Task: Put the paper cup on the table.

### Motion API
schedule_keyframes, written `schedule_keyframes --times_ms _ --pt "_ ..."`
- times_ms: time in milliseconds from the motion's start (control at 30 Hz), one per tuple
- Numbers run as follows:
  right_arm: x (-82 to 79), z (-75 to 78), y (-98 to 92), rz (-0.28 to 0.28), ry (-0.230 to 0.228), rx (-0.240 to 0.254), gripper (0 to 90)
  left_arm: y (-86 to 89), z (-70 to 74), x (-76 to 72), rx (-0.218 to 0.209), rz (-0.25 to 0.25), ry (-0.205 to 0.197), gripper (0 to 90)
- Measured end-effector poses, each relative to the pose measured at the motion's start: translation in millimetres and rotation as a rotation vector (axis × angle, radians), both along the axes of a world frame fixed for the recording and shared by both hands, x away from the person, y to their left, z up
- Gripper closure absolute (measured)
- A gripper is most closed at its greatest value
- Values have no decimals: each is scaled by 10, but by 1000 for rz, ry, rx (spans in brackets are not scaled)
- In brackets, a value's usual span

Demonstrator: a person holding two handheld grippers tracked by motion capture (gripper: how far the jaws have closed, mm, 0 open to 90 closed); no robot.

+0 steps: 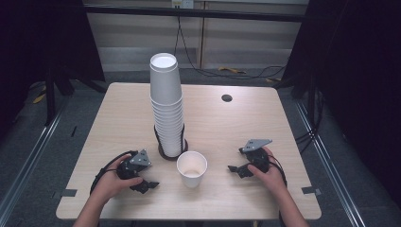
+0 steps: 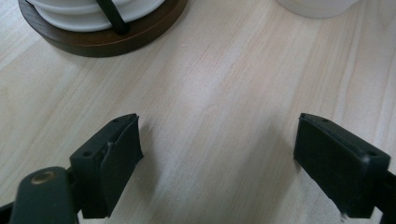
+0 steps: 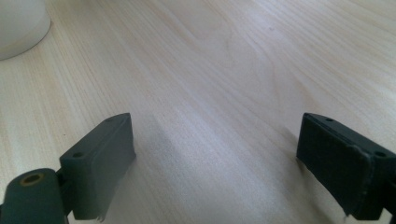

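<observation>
A lab-like recording bay: bare wooden table (image 1: 265,127), black curtains (image 1: 364,71), floor rails (image 1: 28,161), trailing cables (image 1: 198,66).

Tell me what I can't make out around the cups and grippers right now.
- Single cup: top edge cuts it in the left gripper view, corner in the right gripper view.
- Cup stack: count blurs in the high view.
- Holder base: stack hides its middle.
- Left gripper, right gripper: jaws too small in the high view.

Worktop (image 1: 236,127): pale wood grain, rounded corners.
Hole (image 1: 227,98): small, dark and round, near the worktop's far right edge.
Cables (image 1: 208,71): black, trailing across the grey floor behind.
Tape marks (image 1: 312,190): grey strips on the worktop's near side edges.
</observation>
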State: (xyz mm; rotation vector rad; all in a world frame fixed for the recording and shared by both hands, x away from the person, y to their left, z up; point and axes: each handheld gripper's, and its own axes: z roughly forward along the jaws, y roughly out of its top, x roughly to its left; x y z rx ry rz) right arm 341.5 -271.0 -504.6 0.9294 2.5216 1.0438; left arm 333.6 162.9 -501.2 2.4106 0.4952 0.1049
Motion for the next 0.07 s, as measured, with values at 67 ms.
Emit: schedule_keyframes --times_ms 67 --pt "0 0 0 0 0 0 106 4 -13 -4 -16 0 -10 142"
